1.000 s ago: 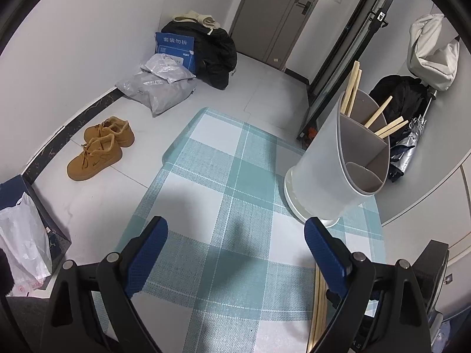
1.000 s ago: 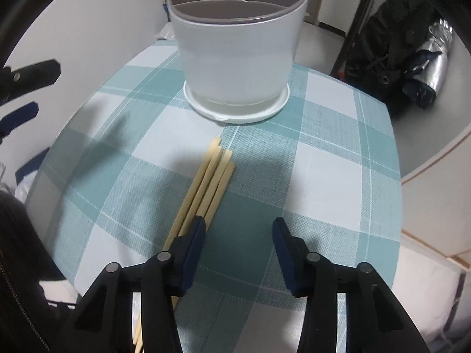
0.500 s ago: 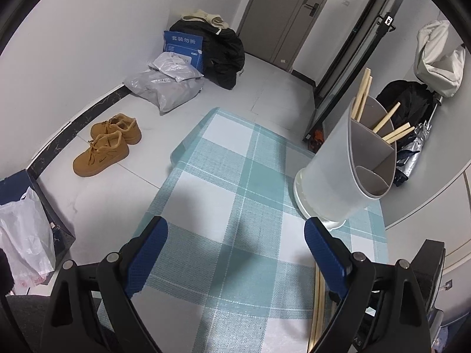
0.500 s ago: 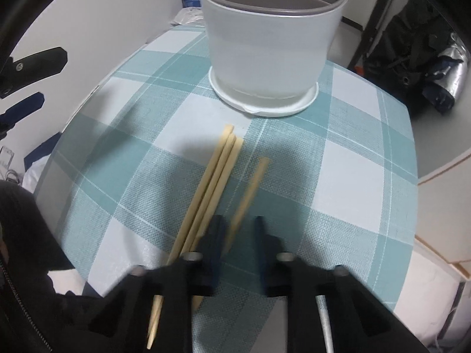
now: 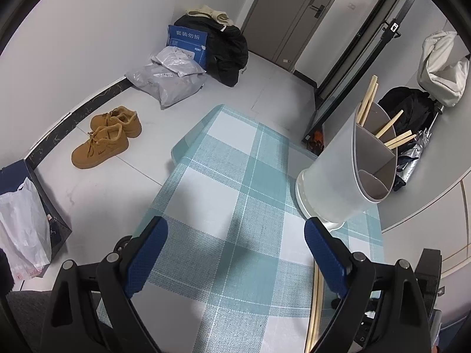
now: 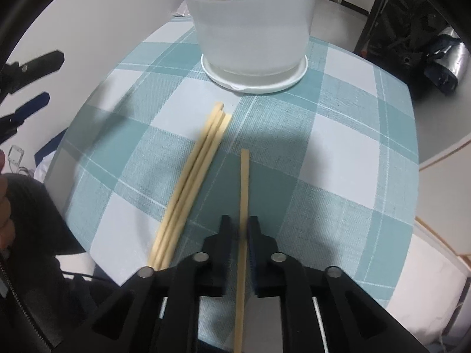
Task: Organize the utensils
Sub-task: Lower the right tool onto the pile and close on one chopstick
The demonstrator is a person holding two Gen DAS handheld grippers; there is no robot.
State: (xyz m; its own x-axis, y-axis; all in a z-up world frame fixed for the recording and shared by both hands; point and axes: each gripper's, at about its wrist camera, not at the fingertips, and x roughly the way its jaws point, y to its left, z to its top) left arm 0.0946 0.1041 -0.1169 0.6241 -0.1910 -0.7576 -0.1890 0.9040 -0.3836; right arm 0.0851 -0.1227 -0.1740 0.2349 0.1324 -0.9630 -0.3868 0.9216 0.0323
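Several pale wooden chopsticks (image 5: 391, 126) already stood in the white divided plastic holder (image 6: 250, 23); three more (image 6: 191, 182) lay bundled on the teal-checked woven cloth of the worktop (image 6: 338, 161). The right gripper (image 6: 242, 229) had one slim, square-ended chopstick (image 6: 244, 182) between its jaws, which were easing apart. The left gripper (image 5: 235, 253) hung wide open, empty, over the cloth.

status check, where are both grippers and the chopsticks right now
Right hand-held gripper: jaws opening, single chopstick between them. Left hand-held gripper open, empty. Three chopsticks on tablecloth; path to holder clear.
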